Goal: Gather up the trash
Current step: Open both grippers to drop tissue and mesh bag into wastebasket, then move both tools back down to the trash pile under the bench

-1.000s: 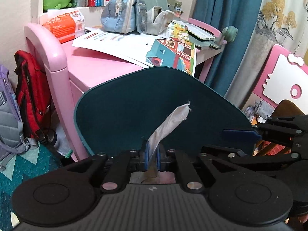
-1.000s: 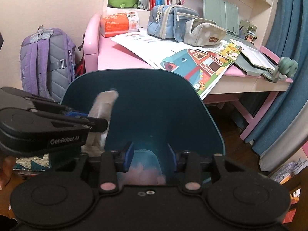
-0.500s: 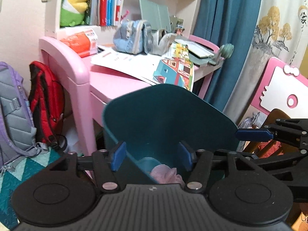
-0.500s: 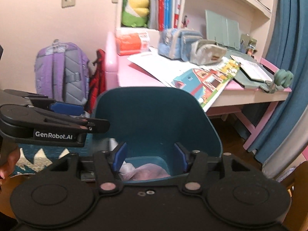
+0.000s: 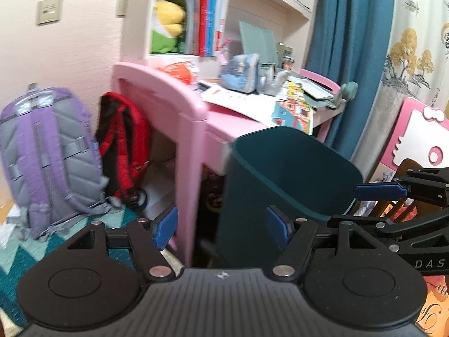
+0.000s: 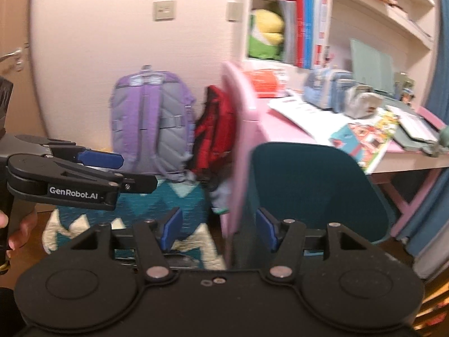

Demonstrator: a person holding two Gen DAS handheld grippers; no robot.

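Blue-padded fingers (image 5: 166,227) parted, smooth rounded teal bin (image 5: 283,174)

Plastic, cloth and paper in a child's room.
The teal bin (image 5: 283,179) looked like smooth, matt plastic; the pink desk (image 5: 168,104) had a smooth, faintly glossy finish. The purple backpack (image 6: 151,123) and red backpack (image 5: 126,143) were quilted and woven cloth. Glossy printed paper (image 6: 364,137) lay on the desk, and the left gripper (image 5: 221,227) showed matt black plastic with metal screw heads.
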